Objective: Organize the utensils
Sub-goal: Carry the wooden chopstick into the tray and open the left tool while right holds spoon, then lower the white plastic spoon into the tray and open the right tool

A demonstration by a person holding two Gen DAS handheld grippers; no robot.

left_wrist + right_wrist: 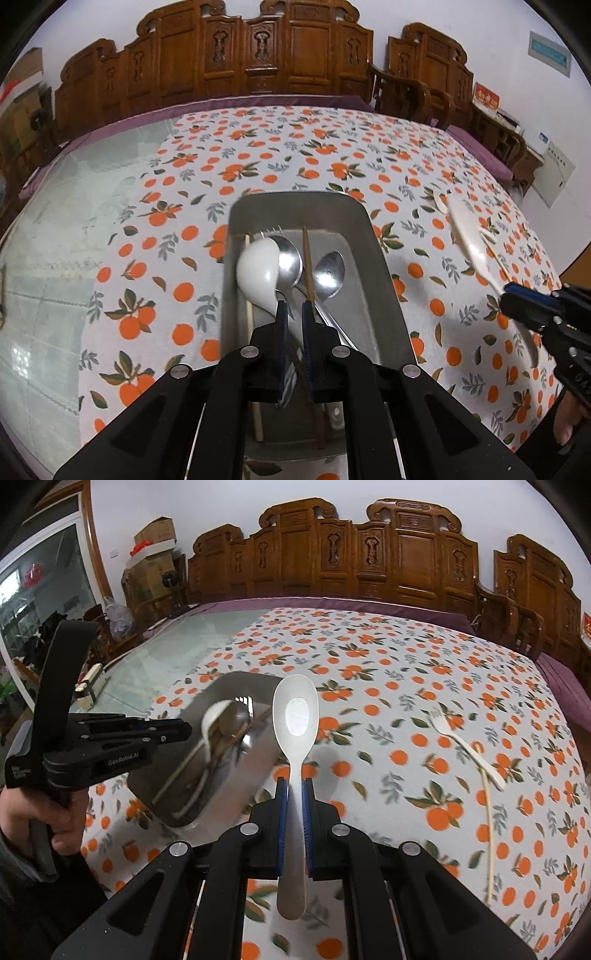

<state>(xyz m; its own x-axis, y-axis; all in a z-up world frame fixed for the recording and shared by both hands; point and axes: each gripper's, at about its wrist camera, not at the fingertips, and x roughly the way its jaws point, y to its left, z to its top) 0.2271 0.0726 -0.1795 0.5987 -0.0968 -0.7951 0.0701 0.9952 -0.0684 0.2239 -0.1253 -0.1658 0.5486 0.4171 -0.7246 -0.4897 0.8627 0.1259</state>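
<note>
Brown carved wooden chairs [258,55] stand behind the tabletop [74,240], which has a white cloth with oranges [332,158] on it.

Far to the left of the right tongs, a hand [33,819] holds the left tongs [186,733]. In the left wrist view, the left tongs [294,310] are pressed nearly together and pinch nothing. They hang over a metal tray [373,240]. Just in front of them, inside the tray, lie a white soup spoon [258,269], two metal spoons [328,275], a fork [271,232] and brown chopsticks [308,266].

To the right of the tray, the right tongs [294,788] pinch a big white spoon [295,716] by its handle. It is held up off the cloth, with its bowl pointing away.

Farther right of the right tongs, a white fork [465,746] and a pale chopstick [489,819] lie on the cloth, touching each other.
</note>
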